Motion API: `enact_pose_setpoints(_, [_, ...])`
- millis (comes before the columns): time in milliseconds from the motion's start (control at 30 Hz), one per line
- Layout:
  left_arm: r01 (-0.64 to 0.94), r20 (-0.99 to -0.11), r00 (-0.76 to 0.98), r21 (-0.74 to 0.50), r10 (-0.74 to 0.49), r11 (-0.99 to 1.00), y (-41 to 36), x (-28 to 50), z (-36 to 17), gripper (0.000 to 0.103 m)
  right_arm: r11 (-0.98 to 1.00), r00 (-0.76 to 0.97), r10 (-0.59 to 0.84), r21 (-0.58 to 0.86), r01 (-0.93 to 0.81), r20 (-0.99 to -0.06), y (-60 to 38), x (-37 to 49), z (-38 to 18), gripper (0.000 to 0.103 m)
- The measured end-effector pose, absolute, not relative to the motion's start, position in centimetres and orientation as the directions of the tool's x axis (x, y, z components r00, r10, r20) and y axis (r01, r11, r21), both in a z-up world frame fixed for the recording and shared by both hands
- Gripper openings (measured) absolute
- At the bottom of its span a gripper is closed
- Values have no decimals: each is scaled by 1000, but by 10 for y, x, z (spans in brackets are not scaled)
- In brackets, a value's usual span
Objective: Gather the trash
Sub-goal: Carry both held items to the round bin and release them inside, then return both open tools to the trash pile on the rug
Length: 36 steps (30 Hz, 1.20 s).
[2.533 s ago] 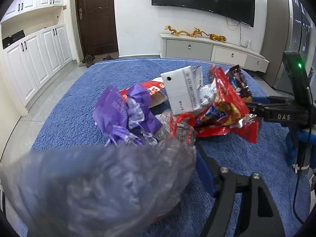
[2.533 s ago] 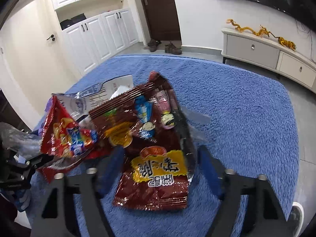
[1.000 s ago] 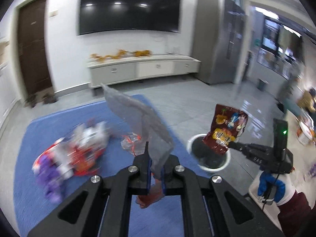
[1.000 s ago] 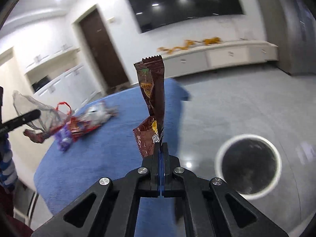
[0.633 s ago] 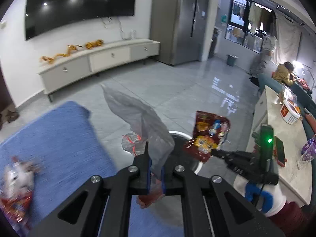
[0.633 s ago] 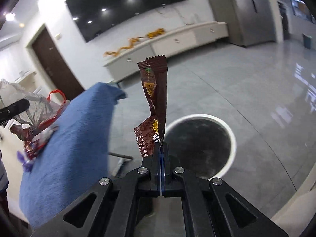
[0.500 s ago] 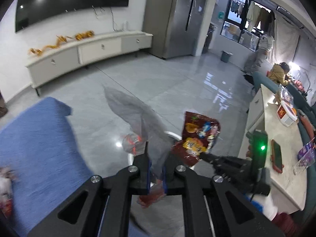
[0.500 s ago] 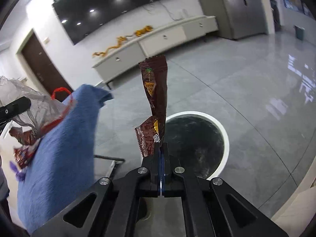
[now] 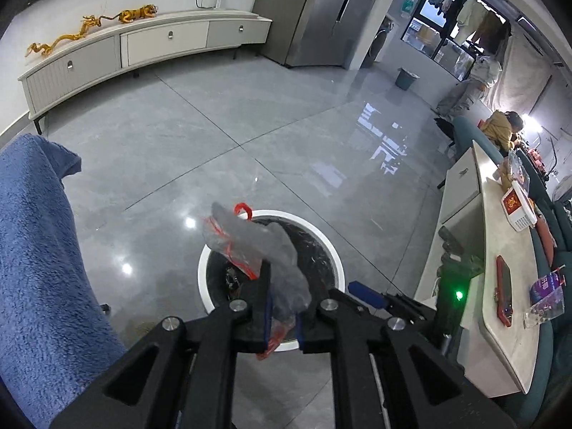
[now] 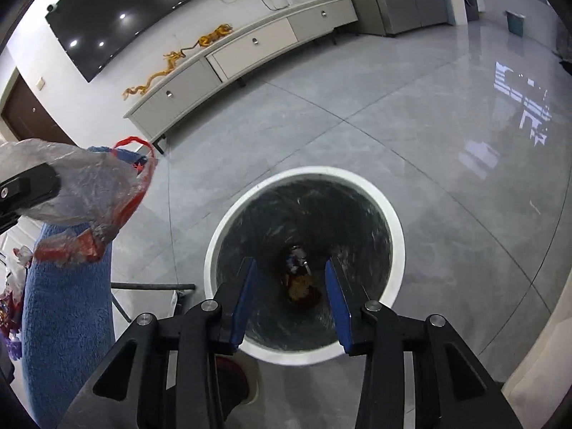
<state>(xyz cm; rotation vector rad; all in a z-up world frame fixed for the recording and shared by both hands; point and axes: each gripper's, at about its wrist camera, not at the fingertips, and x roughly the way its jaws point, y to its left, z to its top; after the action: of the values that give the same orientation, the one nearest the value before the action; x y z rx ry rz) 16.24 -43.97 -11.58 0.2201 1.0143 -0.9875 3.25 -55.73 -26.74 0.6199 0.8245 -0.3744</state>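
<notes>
While right fingers [image 10: 290, 293] gape above the bin's rim [image 10: 395, 228], left fingers [image 9: 282, 316] pinch a plastic bag [image 9: 264, 246].

left gripper [image 9: 284, 307]: jaws pinched shut (holding) | right gripper [image 10: 290, 287]: jaws spread wide, pointing down

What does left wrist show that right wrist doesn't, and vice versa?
Left wrist only: left gripper shut on the clear plastic bag, counter with clutter, people at far right. Right wrist only: open right gripper above the bin, brown wrapper at its bottom, TV. Both: white-rimmed bin, blue blanket, the bag.
</notes>
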Motion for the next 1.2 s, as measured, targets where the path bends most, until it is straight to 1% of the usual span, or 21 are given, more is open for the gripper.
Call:
enact_pose_setpoints(267, [779,-797,92,-316,-596,542,-465,161,-134,10,763,625,-90,350,544,-776,-543,3,-260,41])
enact_pose_setpoints(433, [776,-796,74,-332,-600,536,-464,161,-138,10,766,616,-100,334,549,-781,-541,-14,-256,43])
enact_pose_setpoints(500, [770,-795,73,-339,-602,541,-462,162,-136,22,760,617,-109,335,557,-779,-542,-19,-253,43])
enact_pose_setpoints(533, [765,-792,81,-339,-605,547,-461,163,-133,42,758,620,-113,336,559,-777,-544,-20,-251,43])
enact_pose_setpoints(567, [760,-786,96,-338,-610,555,-457,162,-130,56,754,624,-117,340,562,-772,-544,-23,-249,43])
enact_pose_setpoints(667, [757,-767,125,-336,-629,560,-448,158,-118,57,753,639,-126,346,560,-759,-544,-25,-242,44])
enact_pose_setpoints(767, [756,-742,201,-297,-639,583,-431,149,-99,57,772,653,-136,334,541,-745,-536,-28,-228,44])
enact_pose_setpoints(833, [750,-709,256,-283,-657,597,-414,142,-81,57,786,667,-138,329,524,-732,-531,-29,-216,44])
enact_pose_setpoints(900, [748,-682,314,-251,-660,615,-396,133,-63,57,806,686,-145,317,500,-713,-523,-30,-200,45])
enact_pose_setpoints(1033, [759,-668,333,-229,-666,609,-363,117,-34,57,842,728,-153,298,450,-668,-504,-29,-167,47])
enact_pose_setpoints(1200, [744,-640,420,-162,-643,648,-305,94,-4,58,897,786,-145,255,361,-602,-466,-29,-119,49])
